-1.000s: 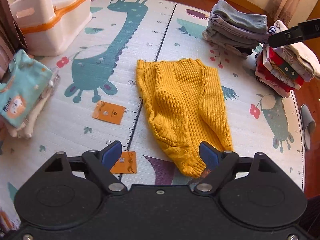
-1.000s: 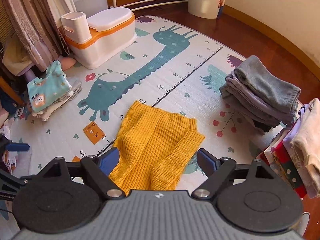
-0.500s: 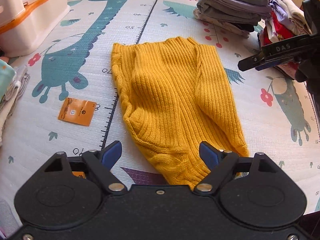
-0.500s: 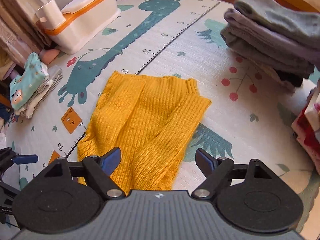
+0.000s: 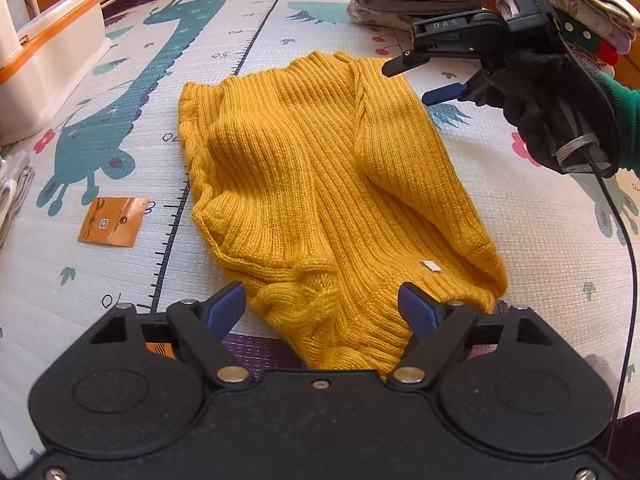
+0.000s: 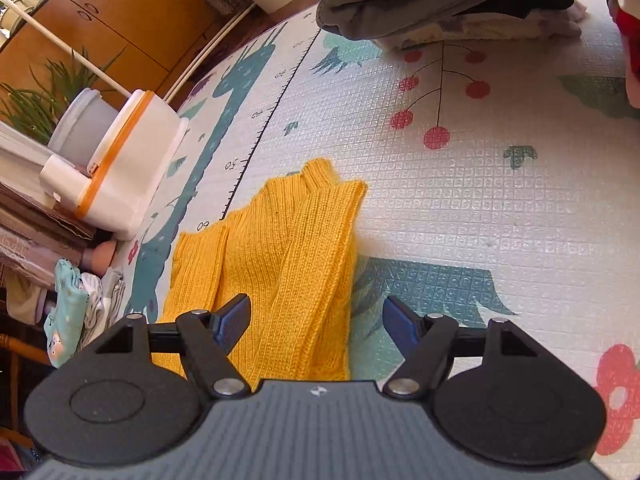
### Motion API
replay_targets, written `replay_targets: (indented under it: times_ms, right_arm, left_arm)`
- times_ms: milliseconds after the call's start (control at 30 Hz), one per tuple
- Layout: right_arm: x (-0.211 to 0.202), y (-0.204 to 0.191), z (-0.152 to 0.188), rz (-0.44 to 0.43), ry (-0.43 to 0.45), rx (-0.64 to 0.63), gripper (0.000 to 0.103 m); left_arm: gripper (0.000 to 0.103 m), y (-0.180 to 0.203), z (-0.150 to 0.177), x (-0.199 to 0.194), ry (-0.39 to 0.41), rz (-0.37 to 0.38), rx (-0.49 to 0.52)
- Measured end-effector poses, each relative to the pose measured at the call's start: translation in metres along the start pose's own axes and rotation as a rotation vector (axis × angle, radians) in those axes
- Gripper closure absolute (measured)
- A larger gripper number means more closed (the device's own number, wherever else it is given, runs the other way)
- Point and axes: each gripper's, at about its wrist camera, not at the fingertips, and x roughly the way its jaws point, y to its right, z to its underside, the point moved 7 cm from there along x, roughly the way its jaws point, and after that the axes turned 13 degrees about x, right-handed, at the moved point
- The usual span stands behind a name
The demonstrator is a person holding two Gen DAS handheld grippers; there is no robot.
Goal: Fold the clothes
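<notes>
Readable markings, placed relative to the yellow sweater (image 5: 328, 184):

- "DAS", raised letters on the black body of the right gripper (image 5: 424, 80), above the sweater's far right corner.
- Ruler scale printed on the play mat (image 5: 540, 240), running along the sweater's left side: "50" beyond its far edge, "70" beside its upper left corner, seen inverted from the left wrist view.
- Same scale in the right wrist view (image 6: 256, 148): "60" at the sweater's far edge, "50" and "40" further beyond.
- Orange card (image 5: 113, 221) left of the sweater: small emblem, print too small to read.
</notes>
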Motion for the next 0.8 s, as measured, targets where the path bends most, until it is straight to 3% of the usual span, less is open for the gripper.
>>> replay_targets:
  times_ms: [167, 400, 567, 600, 700, 800]
  right_arm:
    - [0.016, 0.006, -0.012, -0.002, 0.063, 0.029, 0.034]
    - [0.021, 0.005, -0.024, 0.023, 0.107, -0.012, 0.055]
    - [0.032, 0.008, -0.023, 0.045, 0.100, -0.006, 0.055]
    - [0.033, 0.009, -0.023, 0.039, 0.116, 0.005, 0.059]
    - [0.031, 0.004, -0.022, -0.022, 0.138, 0.033, 0.083]
    - [0.017, -0.007, -0.020, -0.028, 0.199, -0.027, 0.087]
  left_arm:
    - [0.019, 0.002, 0.002, 0.008, -0.018, 0.017, -0.031]
    - [0.019, 0.000, 0.009, 0.017, -0.043, 0.017, -0.060]
    - [0.019, 0.000, 0.014, 0.019, -0.059, 0.001, -0.058]
    - [0.019, 0.000, 0.014, 0.019, -0.059, -0.002, -0.056]
    - [0.019, 0.001, 0.014, 0.019, -0.061, -0.009, -0.051]
    - [0.019, 0.003, 0.015, 0.022, -0.070, -0.011, -0.050]
